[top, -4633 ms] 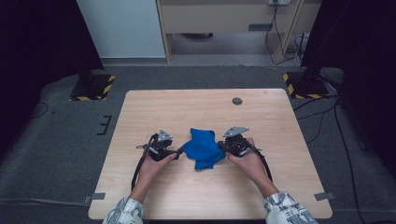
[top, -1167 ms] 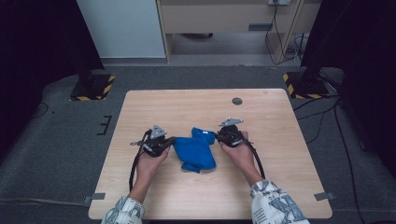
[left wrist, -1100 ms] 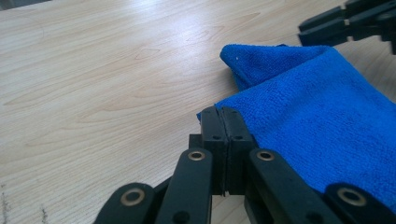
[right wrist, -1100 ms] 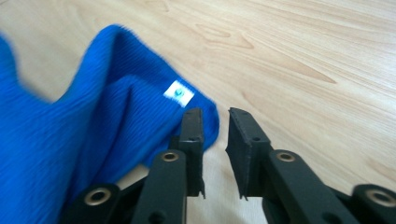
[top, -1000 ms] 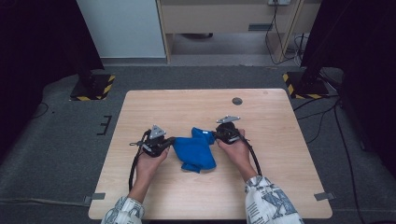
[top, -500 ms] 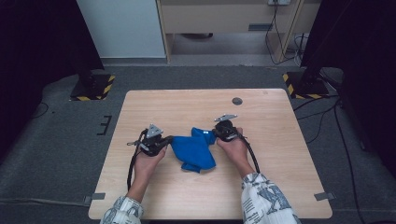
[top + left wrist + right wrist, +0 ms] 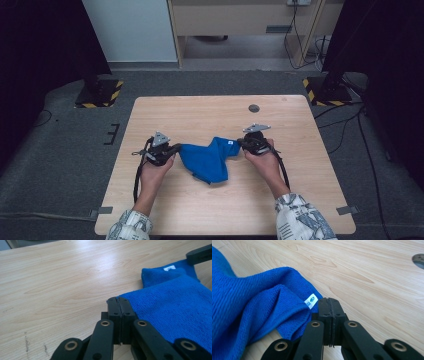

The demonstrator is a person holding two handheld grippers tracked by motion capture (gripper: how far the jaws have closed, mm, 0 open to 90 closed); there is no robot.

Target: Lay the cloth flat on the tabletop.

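We can't see the cloth (image 7: pixel 175 312) whole in the left gripper view: it runs off the right and bottom edges there. In the right gripper view its bulk runs off the left edge, and the print on its white label (image 7: pixel 310 301) is too small to read. Whether fabric sits between either hand-held gripper's closed jaws, we can't tell. The dark disc (image 7: pixel 419 260) on the worktop (image 7: pixel 367 270) is cut off at right.

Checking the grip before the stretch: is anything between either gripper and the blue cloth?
Nothing visible. The left gripper is shut on one corner of the cloth, the right gripper on the corner by its white tag. Only bare table lies around.
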